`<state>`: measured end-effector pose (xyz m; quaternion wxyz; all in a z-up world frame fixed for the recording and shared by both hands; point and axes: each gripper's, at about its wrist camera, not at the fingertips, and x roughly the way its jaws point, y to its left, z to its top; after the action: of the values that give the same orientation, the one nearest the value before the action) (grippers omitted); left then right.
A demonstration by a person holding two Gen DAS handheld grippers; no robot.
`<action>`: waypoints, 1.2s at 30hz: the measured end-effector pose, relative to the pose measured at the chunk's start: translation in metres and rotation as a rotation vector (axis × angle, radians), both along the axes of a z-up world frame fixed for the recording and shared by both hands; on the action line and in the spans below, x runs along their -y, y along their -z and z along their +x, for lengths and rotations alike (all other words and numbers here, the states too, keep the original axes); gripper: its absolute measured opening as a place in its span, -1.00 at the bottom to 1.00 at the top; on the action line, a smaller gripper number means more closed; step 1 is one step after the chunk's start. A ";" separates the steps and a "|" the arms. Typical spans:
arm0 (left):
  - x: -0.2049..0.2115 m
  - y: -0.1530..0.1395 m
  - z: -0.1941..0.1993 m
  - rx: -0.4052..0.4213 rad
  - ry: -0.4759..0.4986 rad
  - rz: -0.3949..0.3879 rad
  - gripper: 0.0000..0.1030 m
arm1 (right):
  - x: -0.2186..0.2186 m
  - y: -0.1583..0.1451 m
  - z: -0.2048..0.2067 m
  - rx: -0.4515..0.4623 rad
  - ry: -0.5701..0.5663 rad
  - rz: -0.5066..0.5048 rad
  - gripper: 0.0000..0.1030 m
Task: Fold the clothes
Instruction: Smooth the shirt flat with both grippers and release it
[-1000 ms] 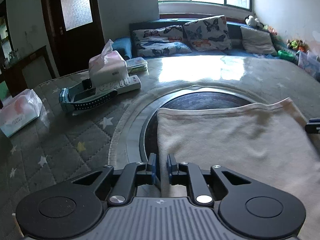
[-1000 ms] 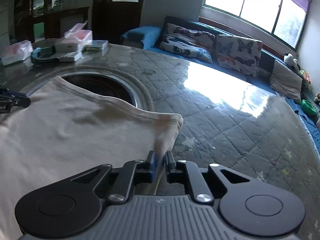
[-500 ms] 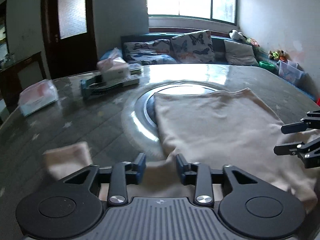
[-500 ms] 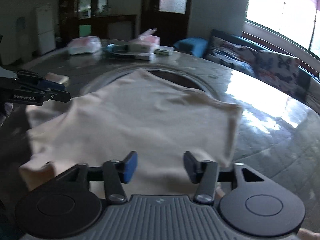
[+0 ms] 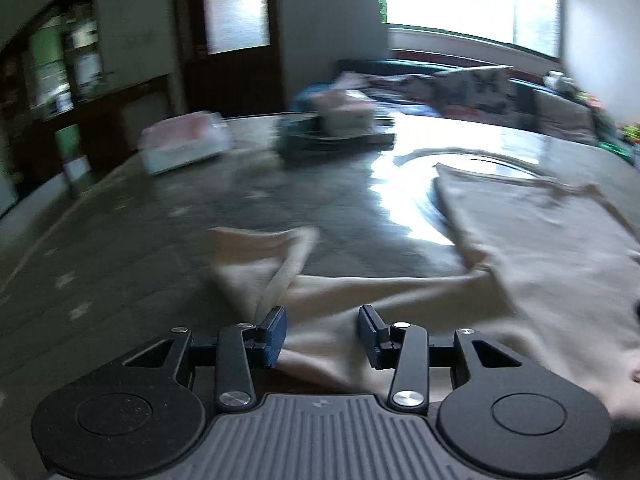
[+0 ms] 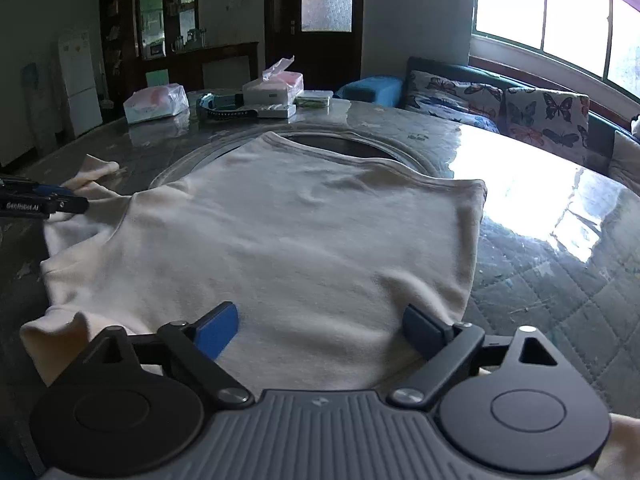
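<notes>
The desk (image 6: pixel 560 240), round with a quilted cover under a glossy sheet, fills both views. A cream shirt (image 6: pixel 280 240) lies spread flat on it, its far hem over the dark round inset at the middle, one sleeve (image 5: pixel 260 256) flopped out to the left side. At the far edge sit tissue packs (image 6: pixel 156 102) and a remote. The right hand-held gripper (image 6: pixel 318 328) hovers over the near edge of the shirt — jaws wide and opening, nothing pinched. The left hand-held gripper (image 5: pixel 322 334) stands partly open above the cloth by the sleeve, gripping nothing.
</notes>
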<state>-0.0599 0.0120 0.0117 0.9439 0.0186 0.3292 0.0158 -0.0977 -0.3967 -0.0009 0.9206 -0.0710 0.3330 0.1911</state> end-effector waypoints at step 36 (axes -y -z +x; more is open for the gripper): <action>0.066 0.001 0.026 0.002 0.152 0.112 1.00 | 0.001 0.004 0.002 -0.003 -0.005 0.014 1.00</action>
<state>-0.0338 -0.0544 0.0107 0.9403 0.0961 0.3244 -0.0377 -0.0953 -0.3975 -0.0047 0.9202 -0.0649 0.3328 0.1958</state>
